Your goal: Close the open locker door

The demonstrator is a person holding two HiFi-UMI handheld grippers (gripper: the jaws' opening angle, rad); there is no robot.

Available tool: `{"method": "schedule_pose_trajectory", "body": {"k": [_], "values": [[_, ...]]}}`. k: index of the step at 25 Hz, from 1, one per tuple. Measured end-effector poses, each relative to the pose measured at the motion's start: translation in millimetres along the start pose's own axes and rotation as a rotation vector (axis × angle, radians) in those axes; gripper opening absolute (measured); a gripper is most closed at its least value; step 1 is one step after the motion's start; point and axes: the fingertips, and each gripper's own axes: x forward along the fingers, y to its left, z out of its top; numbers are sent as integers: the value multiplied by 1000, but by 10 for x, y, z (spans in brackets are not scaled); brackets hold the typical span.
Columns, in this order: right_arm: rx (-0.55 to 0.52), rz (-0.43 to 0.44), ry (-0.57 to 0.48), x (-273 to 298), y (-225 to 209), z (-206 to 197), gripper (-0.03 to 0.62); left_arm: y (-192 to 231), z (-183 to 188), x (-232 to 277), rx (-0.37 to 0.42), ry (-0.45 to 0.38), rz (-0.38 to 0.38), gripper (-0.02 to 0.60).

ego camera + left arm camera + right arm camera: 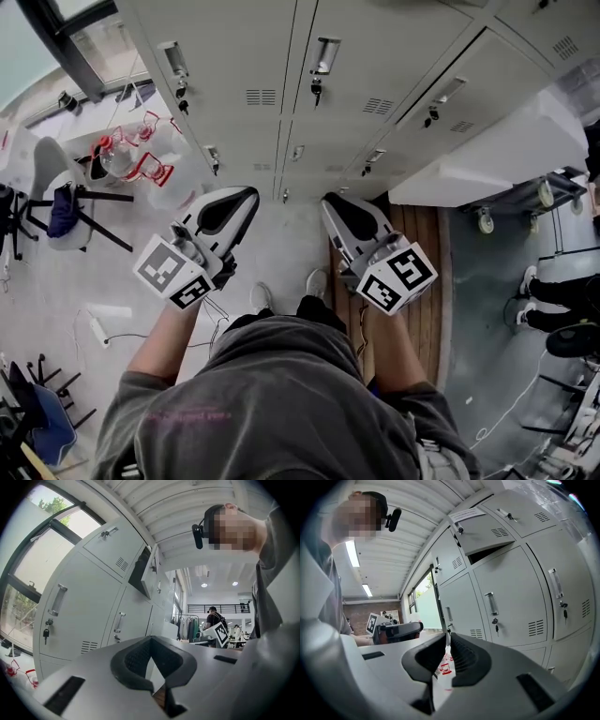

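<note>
I stand facing a row of pale grey lockers (281, 84). One upper locker door (487, 529) hangs ajar above and to the right of my right gripper, with a dark gap under it; the same door (143, 571) shows in the left gripper view. In the head view a white panel (487, 155) juts out from the row at right. My left gripper (246, 195) (151, 640) points at the lockers, its jaws shut and empty. Beside it, my right gripper (330, 202) (446, 637) has its jaws together but for a thin slit, holding nothing. Neither touches a locker.
Clear containers with red handles (127, 155) and a chair (56, 202) stand at the left. A power strip (98, 328) lies on the floor. A wooden platform (422, 272) lies under the right lockers. A wheeled cart (525, 202) and another person's legs (562, 300) are at the right.
</note>
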Motion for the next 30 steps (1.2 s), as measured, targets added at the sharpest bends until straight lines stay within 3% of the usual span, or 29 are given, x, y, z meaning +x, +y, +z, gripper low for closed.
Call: {"method": "schedule_pose_trajectory", "body": {"k": [10, 30], "values": [[-62, 9, -14, -114, 207, 224, 38, -87, 190, -255, 19, -56, 45, 14], [-73, 108, -18, -450, -162, 362, 28, -428, 205, 192, 82, -56, 127, 14]]}}
